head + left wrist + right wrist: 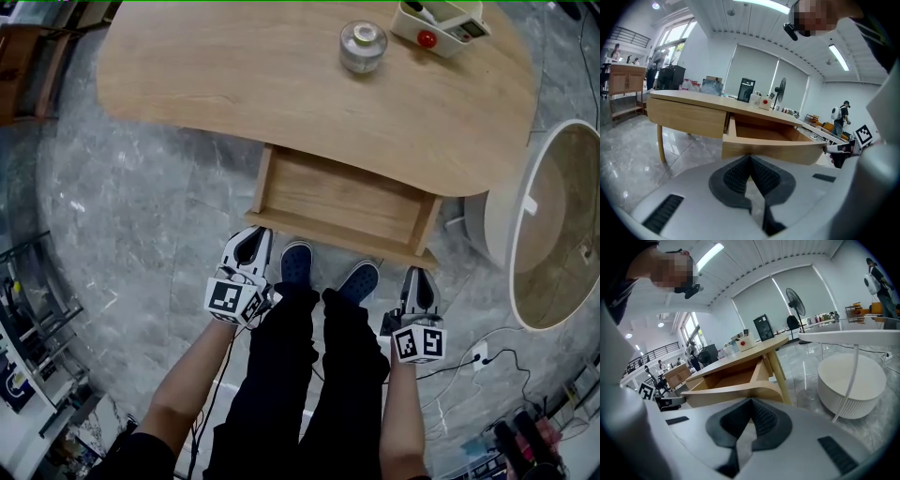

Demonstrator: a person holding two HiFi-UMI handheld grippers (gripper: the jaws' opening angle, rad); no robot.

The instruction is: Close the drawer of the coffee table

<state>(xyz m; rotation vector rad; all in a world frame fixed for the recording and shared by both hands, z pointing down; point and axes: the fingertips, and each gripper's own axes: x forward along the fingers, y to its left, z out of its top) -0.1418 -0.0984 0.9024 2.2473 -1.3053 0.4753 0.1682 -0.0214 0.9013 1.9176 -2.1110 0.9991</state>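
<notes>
The light wooden coffee table [234,75] has its drawer [343,202] pulled out towards me, empty inside. My left gripper [249,246] is shut just before the drawer's front panel [773,151] near its left end. Shut as well, my right gripper [418,284] is near the panel's right corner [759,392]. Neither holds anything. In both gripper views the black pads [750,176] meet at the tips, right below the drawer front. Whether either tip touches the panel is unclear.
On the table top stand a lidded glass jar [363,45] and a white box with a red button [441,25]. A round white side table [558,225] stands at the right, cables and a power strip [478,356] on the grey floor. The person's blue shoes [296,262] are under the drawer.
</notes>
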